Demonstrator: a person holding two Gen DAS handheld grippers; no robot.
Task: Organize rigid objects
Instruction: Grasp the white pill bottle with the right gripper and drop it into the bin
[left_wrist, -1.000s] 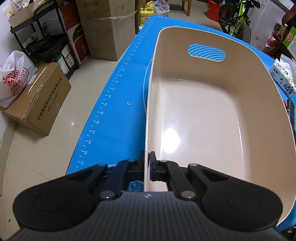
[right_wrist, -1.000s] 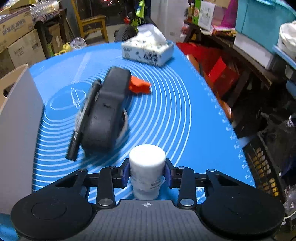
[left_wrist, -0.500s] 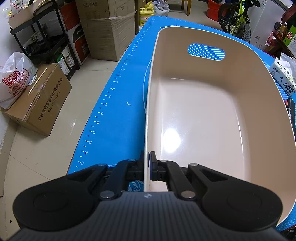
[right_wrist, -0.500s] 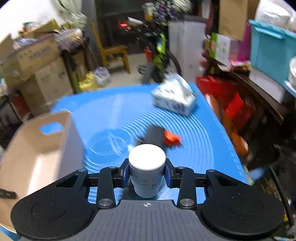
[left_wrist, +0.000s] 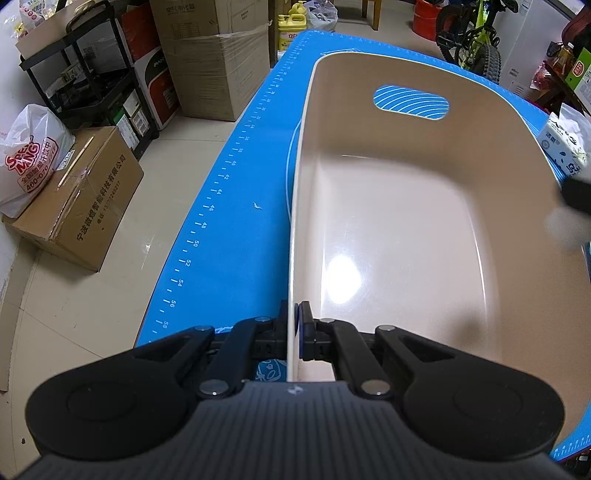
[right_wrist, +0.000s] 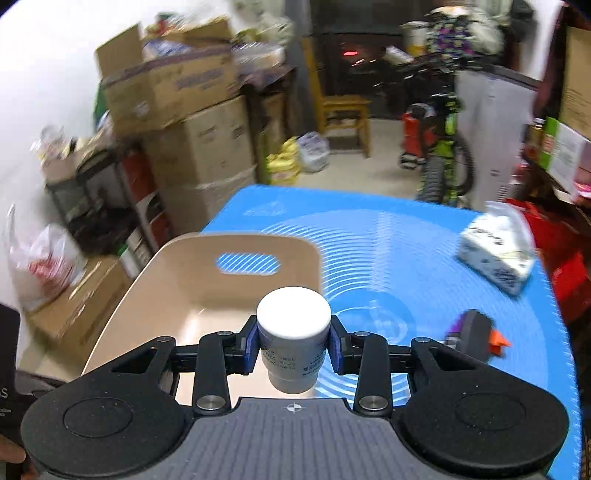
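Note:
A beige plastic bin (left_wrist: 399, 229) with a handle cut-out lies on the blue mat; nothing shows inside it. My left gripper (left_wrist: 294, 325) is shut on the bin's near left wall. My right gripper (right_wrist: 293, 341) is shut on a white bottle (right_wrist: 293, 332) with a white cap and holds it in the air over the bin's right rim (right_wrist: 258, 240). In the left wrist view the right gripper and bottle show as a blur (left_wrist: 570, 214) at the right edge.
On the blue mat (right_wrist: 424, 258) right of the bin lie a tissue pack (right_wrist: 495, 254), a black object with an orange part (right_wrist: 476, 334) and a clear round lid (right_wrist: 376, 317). Cardboard boxes (left_wrist: 81, 192), a shelf and a bicycle stand around the table.
My right gripper has lifted the white bottle off the mat and swung it left toward the bin. My left gripper has kept its hold on the bin wall.

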